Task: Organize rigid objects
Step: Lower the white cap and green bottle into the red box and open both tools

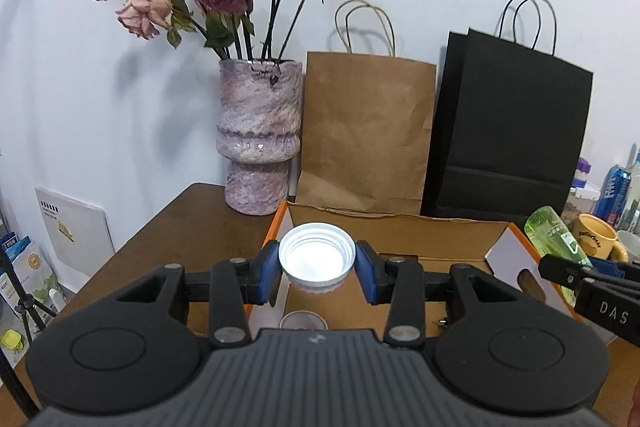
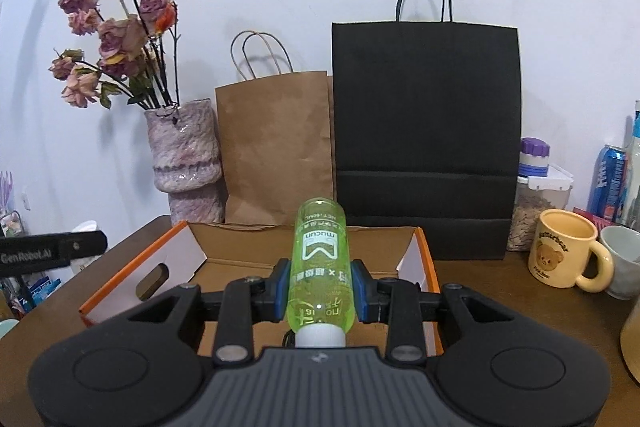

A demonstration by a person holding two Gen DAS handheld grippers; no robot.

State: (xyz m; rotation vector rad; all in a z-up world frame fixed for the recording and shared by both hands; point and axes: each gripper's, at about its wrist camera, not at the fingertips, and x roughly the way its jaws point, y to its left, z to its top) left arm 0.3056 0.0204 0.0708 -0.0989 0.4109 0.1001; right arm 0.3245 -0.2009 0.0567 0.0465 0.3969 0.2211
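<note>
My left gripper [image 1: 317,269] is shut on a white screw lid [image 1: 317,258], its hollow side facing the camera, held above the left part of an open orange-edged cardboard box [image 1: 400,231]. A small round object [image 1: 303,321] lies on the box floor below it. My right gripper [image 2: 320,289] is shut on a green transparent bottle [image 2: 321,267] with a white cap, lying along the fingers and held over the same box [image 2: 426,259]. The bottle and the right gripper also show at the right edge of the left wrist view [image 1: 554,233].
The box stands on a brown table [image 1: 176,227]. Behind it, against the wall, stand a mottled vase of dried roses [image 1: 258,135], a brown paper bag [image 2: 276,143] and a black paper bag [image 2: 426,131]. Right of the box stand a yellow bear mug [image 2: 562,251], a pale cup [image 2: 624,259], jars and cans.
</note>
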